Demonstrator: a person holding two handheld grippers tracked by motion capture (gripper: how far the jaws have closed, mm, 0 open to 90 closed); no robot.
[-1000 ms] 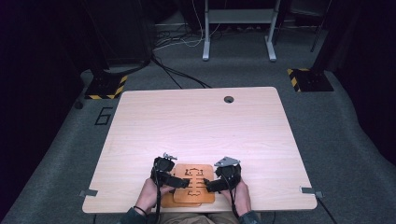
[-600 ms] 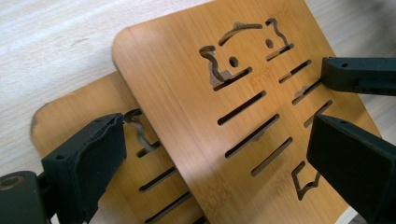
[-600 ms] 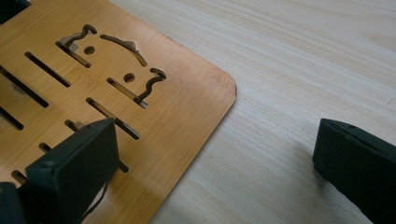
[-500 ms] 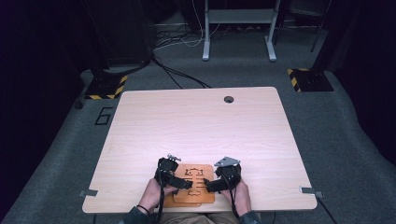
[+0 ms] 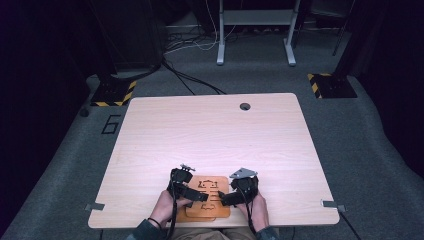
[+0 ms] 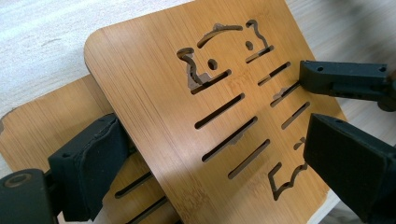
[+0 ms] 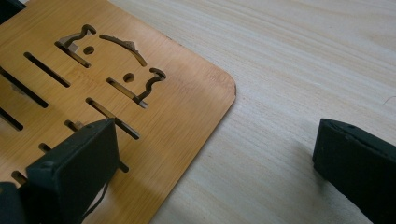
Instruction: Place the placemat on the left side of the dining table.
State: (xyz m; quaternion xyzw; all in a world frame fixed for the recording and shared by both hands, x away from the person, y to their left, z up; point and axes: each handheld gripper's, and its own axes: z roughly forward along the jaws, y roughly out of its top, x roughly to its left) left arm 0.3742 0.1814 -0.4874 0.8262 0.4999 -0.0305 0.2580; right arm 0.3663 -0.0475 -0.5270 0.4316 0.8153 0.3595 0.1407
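ITEM: two stacked orange-brown bamboo boards with slotted cut-outs (image 5: 207, 197), near edge of pale wooden desk (image 5: 210, 135) | CHANGE: left tongs (image 5: 192, 194) have slid inward over the top board (image 6: 187, 98) since a second ago, jaws apart, straddling it | right tongs (image 5: 231, 196) apart at its right edge | STATUS: lift probably imminent; no clamp yet.

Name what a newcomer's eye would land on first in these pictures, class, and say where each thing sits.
First, the slotted bamboo board with animal-shaped cut-outs, lying on a second board at the near edge of the pale wooden table. Next, the two black grippers flanking it: the left gripper over the board's left side, the right gripper at its right edge, fingers spread wide.
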